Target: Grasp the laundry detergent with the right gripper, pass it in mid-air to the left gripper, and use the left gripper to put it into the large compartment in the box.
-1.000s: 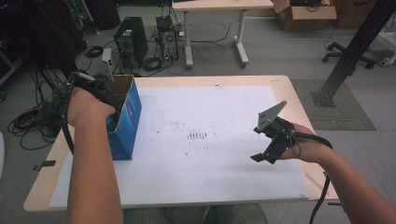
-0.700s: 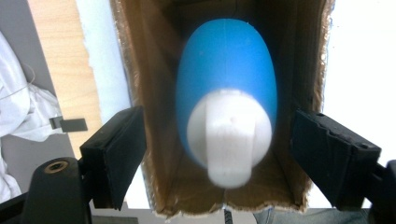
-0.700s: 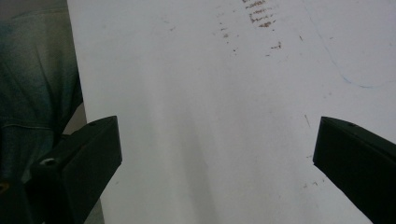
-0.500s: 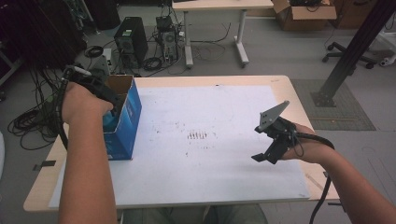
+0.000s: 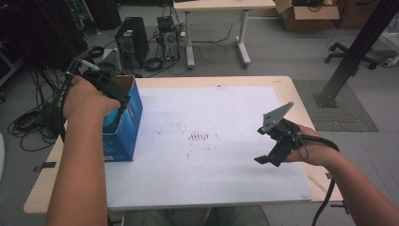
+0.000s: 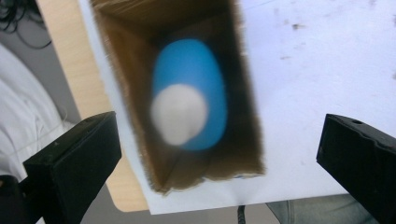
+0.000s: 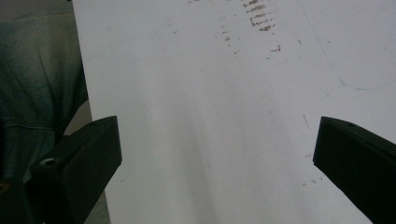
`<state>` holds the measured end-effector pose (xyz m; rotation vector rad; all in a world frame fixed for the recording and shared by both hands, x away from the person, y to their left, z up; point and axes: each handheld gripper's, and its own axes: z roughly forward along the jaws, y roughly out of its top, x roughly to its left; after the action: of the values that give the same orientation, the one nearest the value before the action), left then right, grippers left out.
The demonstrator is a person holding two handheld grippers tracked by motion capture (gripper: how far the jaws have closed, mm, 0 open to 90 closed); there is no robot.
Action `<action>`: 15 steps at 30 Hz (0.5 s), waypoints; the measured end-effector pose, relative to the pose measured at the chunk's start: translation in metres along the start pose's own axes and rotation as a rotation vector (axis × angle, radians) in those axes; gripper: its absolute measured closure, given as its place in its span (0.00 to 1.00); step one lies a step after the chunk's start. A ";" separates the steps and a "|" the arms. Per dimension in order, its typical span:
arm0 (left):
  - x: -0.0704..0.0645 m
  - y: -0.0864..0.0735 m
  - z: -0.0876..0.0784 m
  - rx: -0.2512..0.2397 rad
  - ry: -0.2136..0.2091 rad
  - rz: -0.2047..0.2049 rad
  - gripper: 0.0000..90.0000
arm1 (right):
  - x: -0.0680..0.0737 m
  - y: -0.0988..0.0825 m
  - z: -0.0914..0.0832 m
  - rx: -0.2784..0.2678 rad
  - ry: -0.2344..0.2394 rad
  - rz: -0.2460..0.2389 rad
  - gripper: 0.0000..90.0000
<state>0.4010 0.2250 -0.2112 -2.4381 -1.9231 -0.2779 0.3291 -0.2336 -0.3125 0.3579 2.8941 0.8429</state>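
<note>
The left claw, just opened wide, is held above the blue-and-white oval object inside the open blue cardboard box; the right claw is held wide.

Grey floor, cables, computer towers

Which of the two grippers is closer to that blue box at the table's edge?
Left. The left gripper hangs right above the open blue box, jaws just opened, a blue and white object inside. The right gripper sits far across the white sheet.
</note>
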 end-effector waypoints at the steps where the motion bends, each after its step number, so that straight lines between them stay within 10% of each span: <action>1: -0.002 0.000 -0.001 0.000 -0.002 0.012 0.00 | 0.000 0.000 -0.001 0.000 -0.002 0.001 0.01; 15: -0.069 0.009 -0.047 -0.064 -0.003 0.317 0.00 | -0.002 0.004 -0.005 0.013 -0.006 0.001 0.01</action>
<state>0.3881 0.1508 -0.1746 -2.7321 -1.5165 -0.3285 0.3307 -0.2335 -0.3059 0.3617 2.8959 0.8215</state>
